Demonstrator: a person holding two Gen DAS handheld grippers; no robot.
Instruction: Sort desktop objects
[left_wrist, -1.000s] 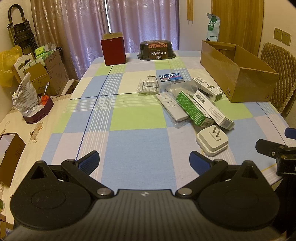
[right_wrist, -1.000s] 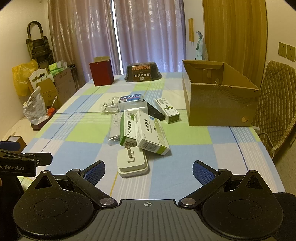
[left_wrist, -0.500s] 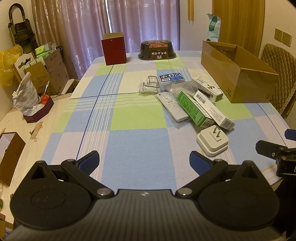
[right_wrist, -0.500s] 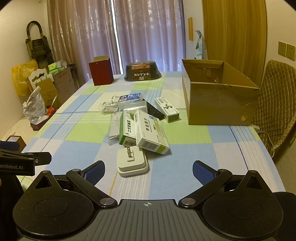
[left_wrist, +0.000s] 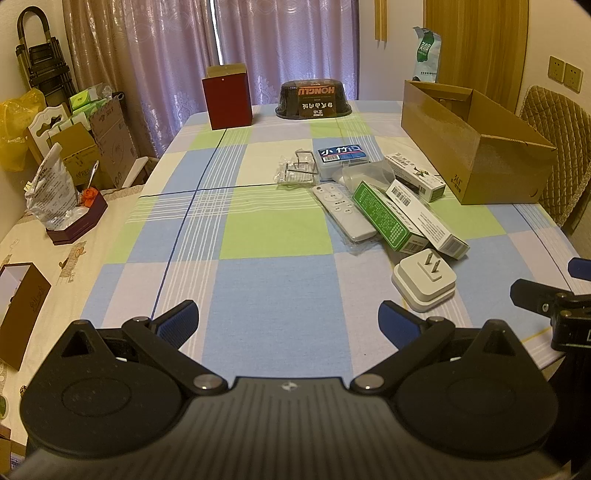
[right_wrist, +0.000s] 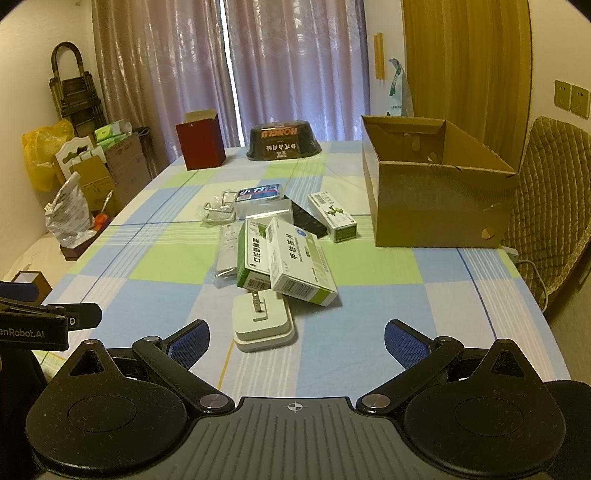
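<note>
I see wide bare checked worktop (left_wrist: 273, 280) left of clutter, cardboard box (right_wrist: 436, 195) at far right edge, white plug adapter (right_wrist: 263, 322) nearest my right tool (right_wrist: 297, 341), medicine boxes (right_wrist: 295, 266) piled behind, my left tool (left_wrist: 288, 319) and right tool both low at near edge, spread wide, empty

Two wrist fisheyes at the table's near edge, both facing the far curtains.

The left wrist view sits low, looking along the checked tablecloth (left_wrist: 277, 229) with the clutter to its right. The right wrist view stands further right, nearer the white charger (right_wrist: 263, 322). Both share the clutter pile and cardboard box (left_wrist: 476, 147).
</note>
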